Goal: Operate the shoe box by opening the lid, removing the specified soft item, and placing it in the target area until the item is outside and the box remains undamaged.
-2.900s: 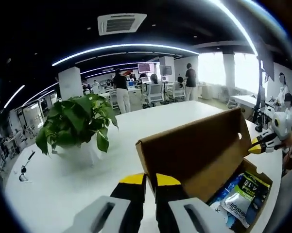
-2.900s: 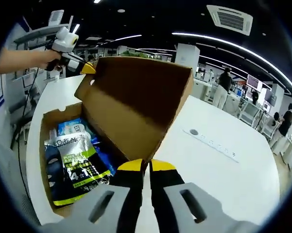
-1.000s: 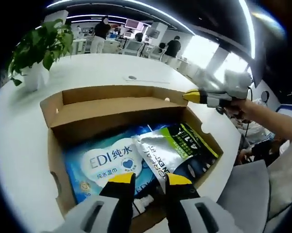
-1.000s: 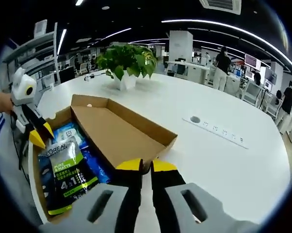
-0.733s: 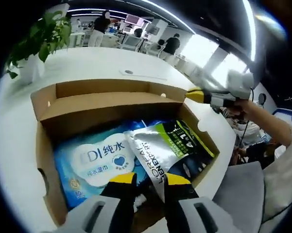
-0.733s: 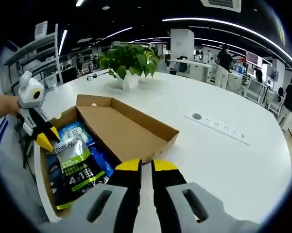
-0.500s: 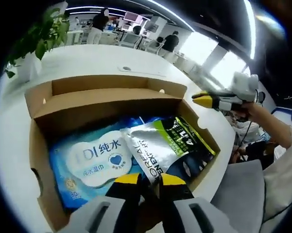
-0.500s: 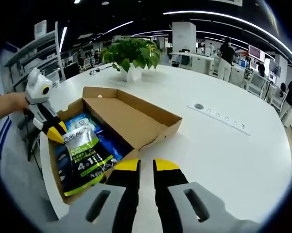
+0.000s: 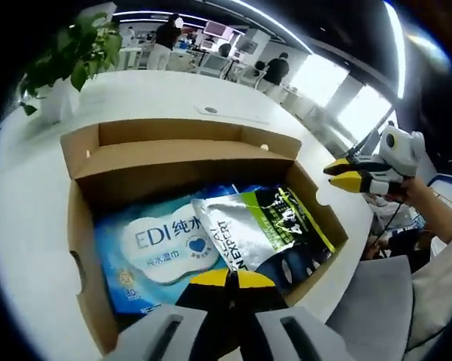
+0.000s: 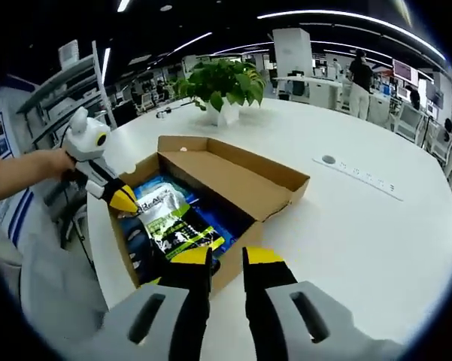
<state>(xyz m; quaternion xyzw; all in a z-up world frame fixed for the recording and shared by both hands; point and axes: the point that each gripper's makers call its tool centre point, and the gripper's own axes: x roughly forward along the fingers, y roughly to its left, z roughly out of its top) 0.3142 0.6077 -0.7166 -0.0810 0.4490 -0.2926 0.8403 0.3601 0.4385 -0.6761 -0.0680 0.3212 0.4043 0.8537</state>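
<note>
A brown cardboard shoe box stands open on the white table, its lid folded back flat behind it. Inside lie a blue wet-wipes pack and, partly on top of it, a silver, green and black soft pouch. My left gripper is shut on the pouch's near corner. From the other side, my left gripper meets the pouch at the box's far end. My right gripper is open, just outside the box wall. My right gripper hovers beside the box.
A potted green plant stands on the table behind the lid. A power strip and a round grommet are set into the table to the right. People stand among desks in the background.
The lid went from upright to lying flat behind the box. My right gripper let go of it and drew back. My left gripper's jaws closed on the pouch's corner.
</note>
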